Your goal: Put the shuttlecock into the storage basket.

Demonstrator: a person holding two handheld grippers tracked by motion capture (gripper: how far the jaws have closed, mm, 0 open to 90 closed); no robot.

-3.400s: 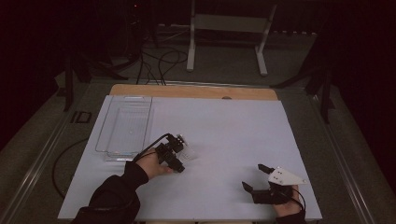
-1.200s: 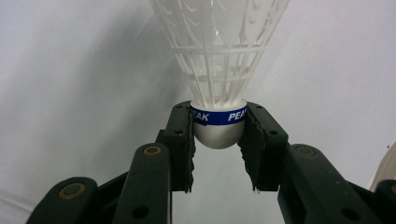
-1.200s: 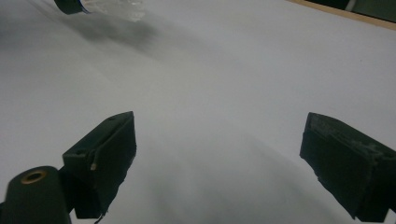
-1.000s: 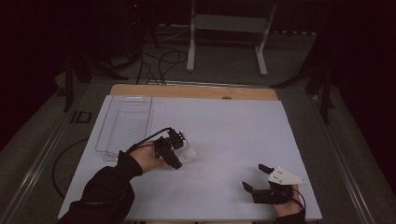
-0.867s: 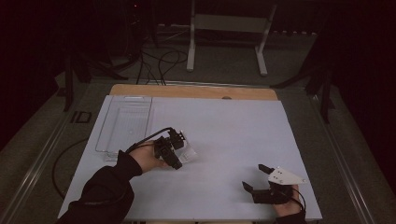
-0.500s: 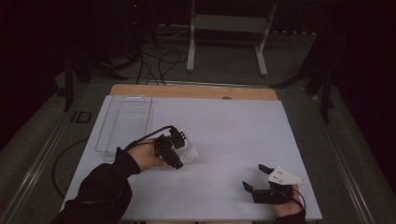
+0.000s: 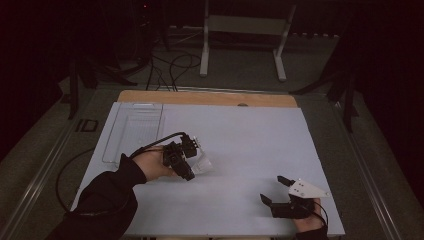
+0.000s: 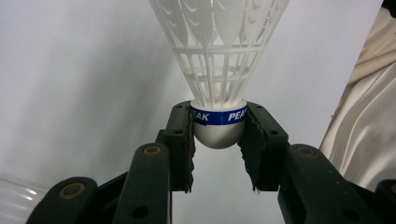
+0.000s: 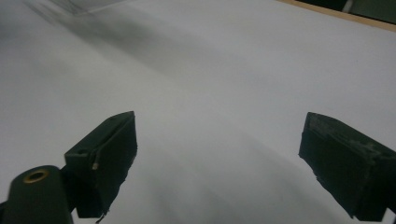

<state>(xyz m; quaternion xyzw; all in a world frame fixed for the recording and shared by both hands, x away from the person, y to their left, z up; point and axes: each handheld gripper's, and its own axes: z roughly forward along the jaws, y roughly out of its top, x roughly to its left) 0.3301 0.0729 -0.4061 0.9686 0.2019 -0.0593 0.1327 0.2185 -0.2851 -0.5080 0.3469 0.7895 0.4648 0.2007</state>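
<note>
Shuttlecock (image 8: 219, 65): white plastic lattice skirt flaring away from the tongs, rounded white cork nose, blue band around the neck lettered "PEAK" in white. Left tongs (image 8: 218, 135) clamped on the cork, one pad on each side of the band, nose pointing back toward the tongs' body; it hangs clear of the worktop (image 7: 250, 135). In the high view the shuttlecock (image 7: 200, 162) is a pale blur just past the left tongs (image 7: 184, 157), skirt detail unreadable there. Skirt top is cut off by the upper edge of the left gripper view; band lettering is partly covered by the pads. A pale folded shape at the right edge of that view I cannot identify. Clear tray (image 7: 135, 132) lies beyond and to the left of the left tongs, faint against the worktop. Right tongs (image 9: 217, 158) stand wide apart with nothing between them, low over bare worktop; in the high view the right tongs (image 7: 282, 192) sit well apart from the shuttlecock. Versus a second ago: left tongs sit slightly higher with the same grip; right tongs unchanged.
</note>
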